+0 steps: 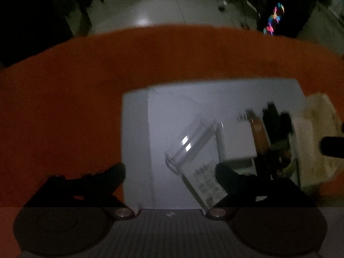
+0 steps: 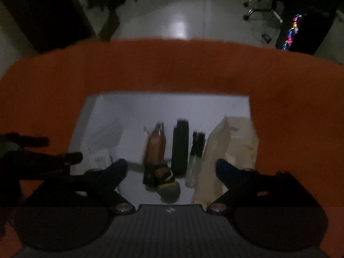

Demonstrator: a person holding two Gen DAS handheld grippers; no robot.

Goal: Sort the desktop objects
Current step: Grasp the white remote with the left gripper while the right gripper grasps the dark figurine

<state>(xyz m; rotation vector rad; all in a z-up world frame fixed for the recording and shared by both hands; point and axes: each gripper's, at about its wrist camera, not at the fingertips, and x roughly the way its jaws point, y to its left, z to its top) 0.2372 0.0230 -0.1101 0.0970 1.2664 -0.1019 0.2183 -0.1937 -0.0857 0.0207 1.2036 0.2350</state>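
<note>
Hovering above a white tray (image 1: 137,142) on the orange tabletop (image 1: 64,107), the left gripper (image 1: 169,175) has its jaws spread wide and holds nothing. In this left wrist view a clear plastic tube (image 1: 193,142) lies tilted on the tray floor, almost between the fingertips but apparently below them. Just beside it sits a white box (image 1: 235,142). A clean pick probably calls for lowering straight down, turning the wrist so the jaws cross the tube's long axis, and closing gently (clear plastic of this kind likely slips and may roll). Motion blur prevents finer reading of the printed sheet (image 1: 207,186) near the right finger.

From the right wrist view, the right gripper (image 2: 172,171) is likewise open and empty above the same tray (image 2: 133,107). Below it lie, side by side, a brown bottle (image 2: 155,148), a black cylinder (image 2: 180,148) and a slim clear vial with a black cap (image 2: 195,159). A beige box (image 2: 234,146) stands at the right. These items appear already grouped lengthwise. The round greenish item (image 2: 169,190) nearest the camera cannot be identified.
</note>
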